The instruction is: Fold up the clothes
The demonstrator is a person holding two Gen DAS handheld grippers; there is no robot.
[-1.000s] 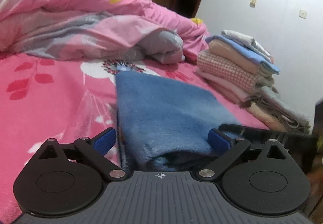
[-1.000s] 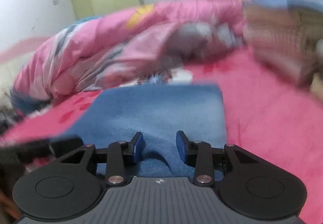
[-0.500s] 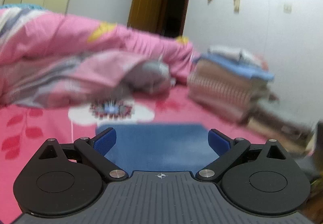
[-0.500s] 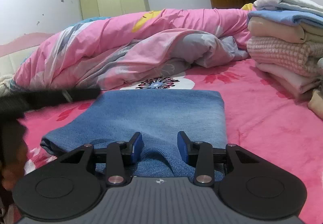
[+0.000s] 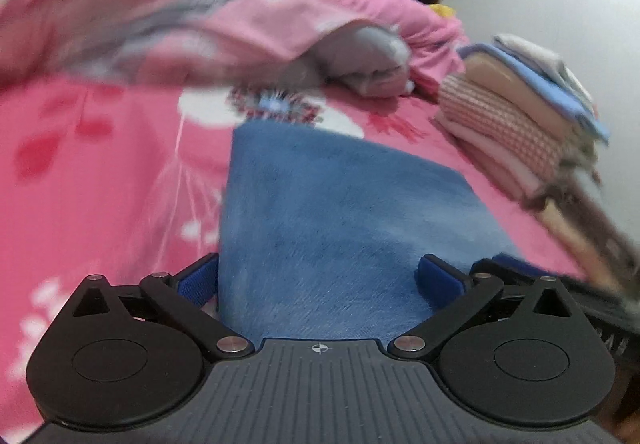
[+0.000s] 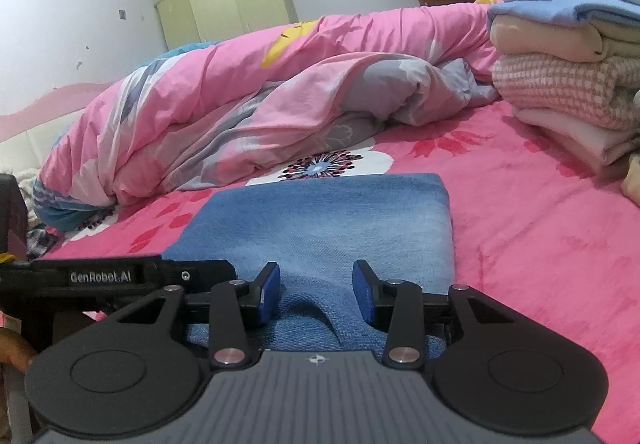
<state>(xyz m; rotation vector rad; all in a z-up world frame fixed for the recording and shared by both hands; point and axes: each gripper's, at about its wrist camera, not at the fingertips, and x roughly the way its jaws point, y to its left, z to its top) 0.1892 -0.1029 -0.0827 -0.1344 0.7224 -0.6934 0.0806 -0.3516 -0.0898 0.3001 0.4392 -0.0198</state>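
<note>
towel: the blue towel [image 6: 320, 220] lies folded on the pink sheet [image 6: 540, 244], in front of the quilt [image 6: 248, 92] and left of the stack [image 6: 568, 84] of folded clothes, well apart from it
handling: soft, thick and limp, i judge; light enough for one gripper, but it sags and the layers slide apart if you pinch only the top one; nothing fragile
where to hold: take the near edge through all the layers, one gripper at each near corner, so the fold travels as one piece
right gripper [image 6: 316, 292]: fingers part spread over the near edge; a raised ridge of towel stands between the pads [image 6: 268, 296]; whether they press it i cannot tell
left gripper [image 5: 320, 280]: fingers spread wide, straddling the towel's near left part; the left pad sits off its edge over the sheet, the right pad over the cloth; nothing pinched
change, left: your view has swung; half a second ago only a low strip of towel showed, now you look down on most of it; the fingers stay just as wide
change, right: almost nothing moves; the towel lies as it did, and the left gripper's body now shows sharply at your left
</note>
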